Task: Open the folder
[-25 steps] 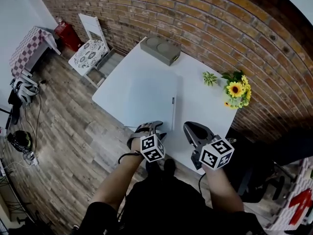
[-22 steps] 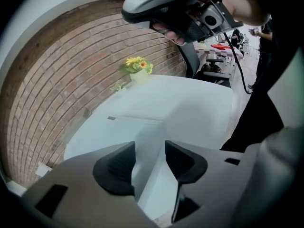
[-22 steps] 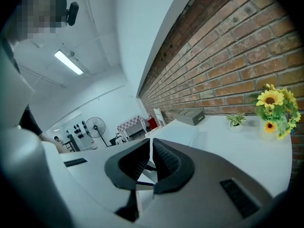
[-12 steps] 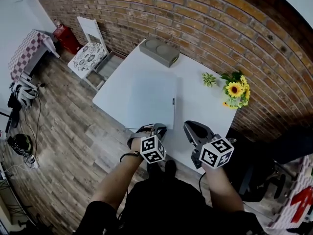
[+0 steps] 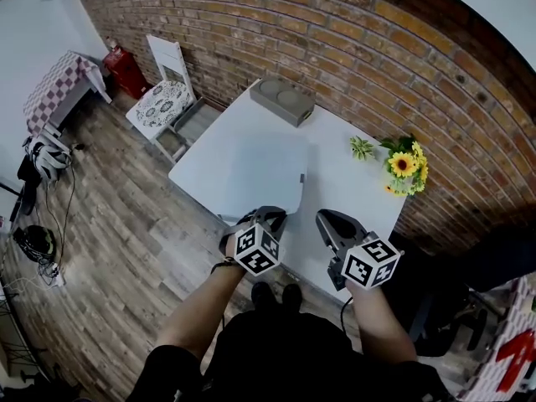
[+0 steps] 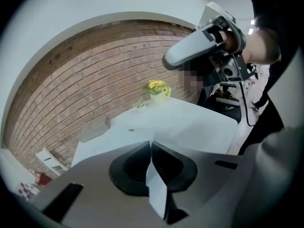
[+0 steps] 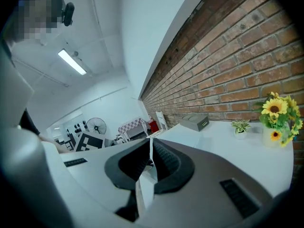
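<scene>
A pale blue folder point(image 5: 264, 170) lies flat on the white table point(image 5: 352, 187), its near edge at the table's front. My left gripper point(image 5: 266, 218) is at that near edge, and its jaws are closing on the thin edge of the cover. In the left gripper view the pale sheet point(image 6: 159, 127) runs right up into the closed left gripper point(image 6: 151, 148). My right gripper point(image 5: 328, 220) hovers beside it, to the right of the folder, shut with nothing in it. The right gripper view shows the right gripper point(image 7: 151, 146) with its pads together. It also hangs high in the left gripper view point(image 6: 199, 51).
A grey box point(image 5: 283, 99) sits at the table's far corner by the brick wall. A sunflower vase point(image 5: 404, 166) and a small plant point(image 5: 362, 147) stand at the right. A white chair point(image 5: 163, 90) and a red extinguisher point(image 5: 127, 69) are on the floor at the left.
My left gripper has shut at the folder's near edge and risen a little. The right gripper has stayed where it was.
</scene>
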The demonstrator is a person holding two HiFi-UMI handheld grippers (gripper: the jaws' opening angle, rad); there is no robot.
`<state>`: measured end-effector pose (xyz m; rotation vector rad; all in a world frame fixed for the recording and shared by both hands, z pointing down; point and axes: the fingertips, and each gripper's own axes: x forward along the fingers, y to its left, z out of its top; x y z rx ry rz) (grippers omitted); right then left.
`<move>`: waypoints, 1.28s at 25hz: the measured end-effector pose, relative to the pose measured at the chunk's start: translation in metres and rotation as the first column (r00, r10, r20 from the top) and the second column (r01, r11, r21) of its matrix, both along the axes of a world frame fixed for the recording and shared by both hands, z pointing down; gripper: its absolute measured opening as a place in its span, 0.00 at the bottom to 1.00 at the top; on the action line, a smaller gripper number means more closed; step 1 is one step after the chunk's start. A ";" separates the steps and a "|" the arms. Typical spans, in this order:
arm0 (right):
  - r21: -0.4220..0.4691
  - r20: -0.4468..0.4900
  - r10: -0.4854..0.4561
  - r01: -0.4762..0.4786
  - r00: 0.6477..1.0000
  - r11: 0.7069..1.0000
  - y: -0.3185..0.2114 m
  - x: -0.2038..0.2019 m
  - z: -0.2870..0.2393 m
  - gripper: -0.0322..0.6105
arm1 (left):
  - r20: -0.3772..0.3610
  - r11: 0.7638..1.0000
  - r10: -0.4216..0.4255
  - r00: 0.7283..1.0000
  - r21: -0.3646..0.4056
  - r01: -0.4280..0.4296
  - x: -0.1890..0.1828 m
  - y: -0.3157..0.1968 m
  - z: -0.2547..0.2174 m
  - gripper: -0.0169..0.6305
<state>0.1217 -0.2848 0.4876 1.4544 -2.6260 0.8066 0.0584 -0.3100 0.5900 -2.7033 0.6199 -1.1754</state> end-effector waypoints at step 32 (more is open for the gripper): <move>0.005 -0.014 -0.098 0.098 0.995 0.995 -0.023 -0.030 -0.002 0.10 | -0.513 0.857 -0.498 0.699 -0.167 0.488 -0.105 -0.029 -0.095 0.06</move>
